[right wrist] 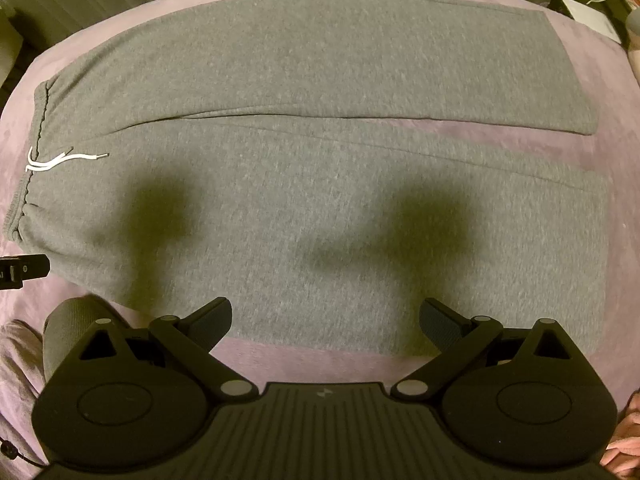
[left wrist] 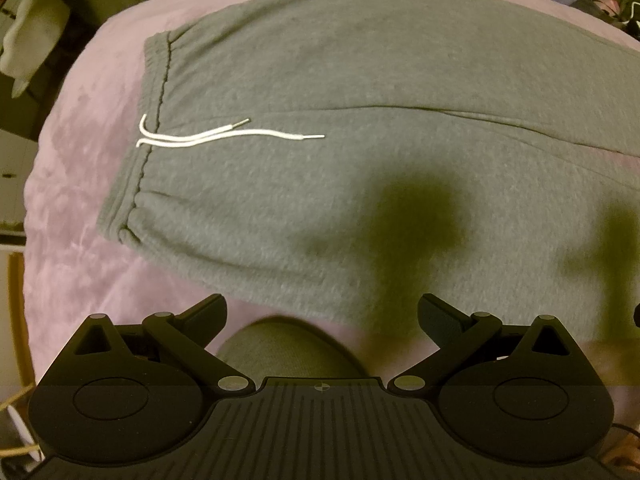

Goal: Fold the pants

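Two grippers: the black left gripper (left wrist: 322,316) and the black right gripper (right wrist: 326,318) both hang above the near edge of the bedding, jaws spread wide, grasping nothing.
Pants: grey fleece sweatpants (right wrist: 320,184) lie flat on the mauve plush blanket (right wrist: 600,152), waistband at the left, both legs running to the right, the far leg angled slightly away from the near one.
Drawstring: two white cord ends (left wrist: 224,136) rest on the front just right of the waistband.
Surroundings: a rounded grey ribbed object (left wrist: 288,350) sits near, below the left gripper; cluttered items at the far right are too blurred to name.
Shadows: two dark patches fall on the near leg.
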`<state>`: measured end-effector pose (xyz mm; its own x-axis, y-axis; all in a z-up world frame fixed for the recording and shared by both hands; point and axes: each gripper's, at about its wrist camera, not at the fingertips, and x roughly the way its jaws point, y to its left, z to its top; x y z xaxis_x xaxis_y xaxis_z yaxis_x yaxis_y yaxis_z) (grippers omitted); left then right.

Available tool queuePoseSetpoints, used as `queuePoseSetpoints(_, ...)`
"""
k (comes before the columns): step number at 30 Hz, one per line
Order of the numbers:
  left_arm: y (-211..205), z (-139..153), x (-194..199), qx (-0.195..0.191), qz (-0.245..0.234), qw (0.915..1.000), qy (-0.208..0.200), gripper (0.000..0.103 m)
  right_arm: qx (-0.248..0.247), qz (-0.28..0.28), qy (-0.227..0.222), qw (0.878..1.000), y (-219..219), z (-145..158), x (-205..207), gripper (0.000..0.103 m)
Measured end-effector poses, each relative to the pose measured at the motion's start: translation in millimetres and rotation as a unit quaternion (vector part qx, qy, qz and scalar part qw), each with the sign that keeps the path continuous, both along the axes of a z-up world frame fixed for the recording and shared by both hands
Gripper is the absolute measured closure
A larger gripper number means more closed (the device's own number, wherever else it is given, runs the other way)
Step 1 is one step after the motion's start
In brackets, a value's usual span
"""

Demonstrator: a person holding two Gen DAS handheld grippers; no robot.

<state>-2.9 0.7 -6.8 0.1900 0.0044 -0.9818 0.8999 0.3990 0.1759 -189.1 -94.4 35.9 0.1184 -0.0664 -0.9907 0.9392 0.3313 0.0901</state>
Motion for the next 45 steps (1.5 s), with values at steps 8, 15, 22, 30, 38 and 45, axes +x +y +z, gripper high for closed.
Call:
queuePoseSetpoints(8,-0.9,-0.2,-1.0,0.002,-0.002,1.0,0.001,0.0,0.001,0.0,0.001,1.0,0.1,0.2,-0.2,0.003)
queuePoseSetpoints(15,-0.4,-0.9,-4.0,0.001,-0.01,1.0,0.001,0.0,0.002,0.002,0.001,1.0,-0.1,-0.1,-0.1,0.003)
queuePoseSetpoints(22,-0.6,-0.9,-4.7,0.001,-0.012,0.9999,0.003,0.0,0.0,0.001,0.002,1.0,0.8,1.1,1.5,0.003)
queuePoseSetpoints(30,-2.1,-3.9,-8.2,0.005,-0.017,0.9998,0.005,0.0,0.001,0.001,0.004,1.0,-0.8,1.7,2.0,0.003)
queuePoseSetpoints(38,-2.0,-4.6,-8.9,0.006,-0.021,0.9997,0.006,0.0,0.001,0.001,0.004,1.0,-0.3,1.5,1.8,0.003)
queuePoseSetpoints(45,-2.8,-4.7,-9.9,0.006,-0.022,0.9997,0.006,0.0,0.002,0.002,0.004,1.0,-0.5,1.7,1.8,0.003)
